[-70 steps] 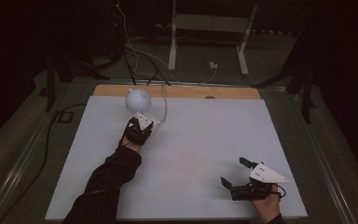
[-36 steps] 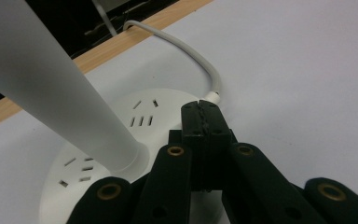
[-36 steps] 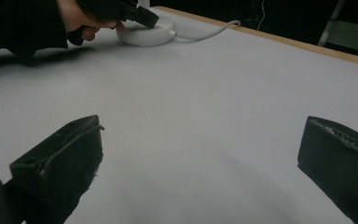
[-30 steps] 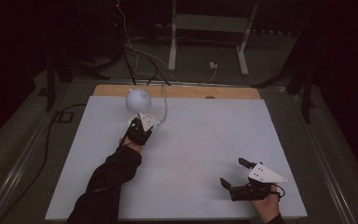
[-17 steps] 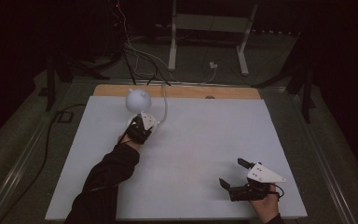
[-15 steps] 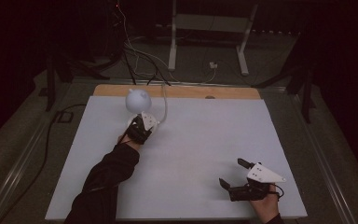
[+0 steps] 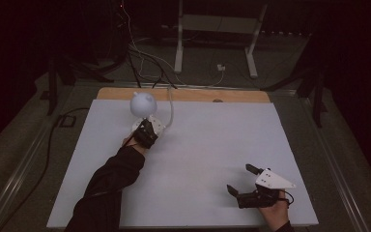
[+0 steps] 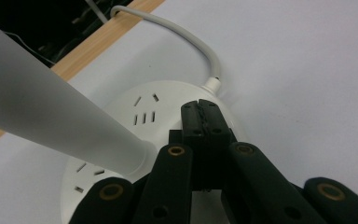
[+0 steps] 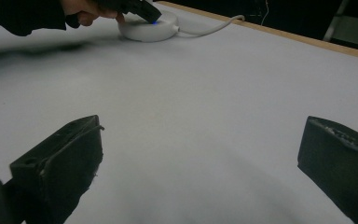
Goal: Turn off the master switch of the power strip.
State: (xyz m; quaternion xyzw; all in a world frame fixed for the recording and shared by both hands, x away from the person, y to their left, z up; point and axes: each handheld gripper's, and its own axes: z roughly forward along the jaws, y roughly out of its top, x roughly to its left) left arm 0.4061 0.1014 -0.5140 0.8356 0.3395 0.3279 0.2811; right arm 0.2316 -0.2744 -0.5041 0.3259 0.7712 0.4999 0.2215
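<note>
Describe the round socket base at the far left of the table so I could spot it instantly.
On the white table top, look to the far-left area near the wooden back edge. There sits a round white plastic power-socket puck with slotted outlets and a white cord. It alone carries a white globe lamp, with the left tongs shut over it.

Probably a lab, dark room, floor cables [image 7: 145,63], white table [image 7: 212,145]

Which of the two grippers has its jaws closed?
The left gripper, at the round white power strip: its black jaws meet tip to tip. The right gripper, near the table's front edge, has its jaws spread wide, holding nothing.
</note>
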